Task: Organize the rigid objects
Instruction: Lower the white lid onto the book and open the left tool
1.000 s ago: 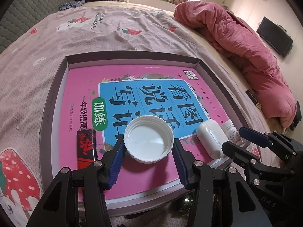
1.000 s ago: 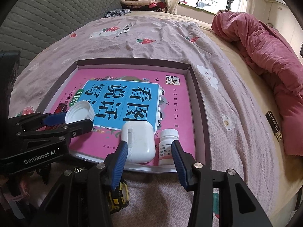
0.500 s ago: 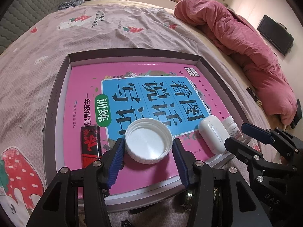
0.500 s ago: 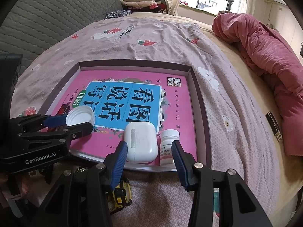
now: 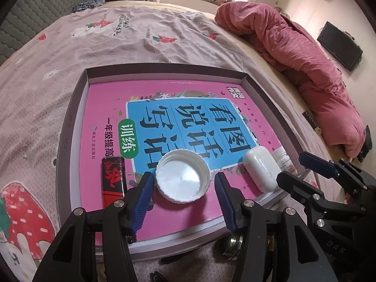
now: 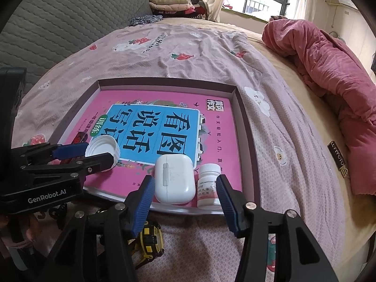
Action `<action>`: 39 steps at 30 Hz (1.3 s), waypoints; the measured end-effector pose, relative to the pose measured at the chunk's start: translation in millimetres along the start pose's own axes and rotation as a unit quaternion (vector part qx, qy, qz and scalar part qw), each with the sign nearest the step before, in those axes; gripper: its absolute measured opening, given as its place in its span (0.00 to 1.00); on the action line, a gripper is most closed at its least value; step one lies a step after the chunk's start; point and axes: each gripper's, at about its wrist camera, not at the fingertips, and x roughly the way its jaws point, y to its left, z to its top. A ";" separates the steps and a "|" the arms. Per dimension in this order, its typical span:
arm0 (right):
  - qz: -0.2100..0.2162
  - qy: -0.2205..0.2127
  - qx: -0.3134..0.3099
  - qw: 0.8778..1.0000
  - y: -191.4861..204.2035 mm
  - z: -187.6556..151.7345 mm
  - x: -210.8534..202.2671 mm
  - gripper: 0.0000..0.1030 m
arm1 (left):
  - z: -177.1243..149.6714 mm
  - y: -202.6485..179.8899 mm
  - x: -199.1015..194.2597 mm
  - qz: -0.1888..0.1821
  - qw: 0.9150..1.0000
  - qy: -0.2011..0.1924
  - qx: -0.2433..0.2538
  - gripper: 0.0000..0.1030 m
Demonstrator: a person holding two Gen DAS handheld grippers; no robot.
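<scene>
Cap [image 5: 182, 176] sits between left gripper [image 5: 184, 188] jaws (untouched).

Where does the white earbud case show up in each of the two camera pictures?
Left wrist view: the white earbud case lies at lower right, on the pink book, beyond the left gripper's right finger.
Right wrist view: it lies at lower centre, between the right gripper's open fingers.
Shared landmark: the small white pill bottle stands right beside it.
</scene>
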 end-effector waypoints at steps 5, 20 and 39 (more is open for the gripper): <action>-0.003 -0.003 0.002 1.000 -1.0 0.3 -1.7 0.52 | 1.6 0.7 -4.7 -0.004 1.000 -0.008 0.000 0.57; -0.005 -0.015 0.003 1.000 -0.5 0.2 -11.0 0.52 | -1.2 3.1 -20.6 0.000 0.999 -0.036 0.006 0.62; -0.002 -0.025 0.012 1.000 0.5 2.2 -25.4 0.53 | -4.4 1.6 -37.0 0.016 0.998 -0.062 0.017 0.69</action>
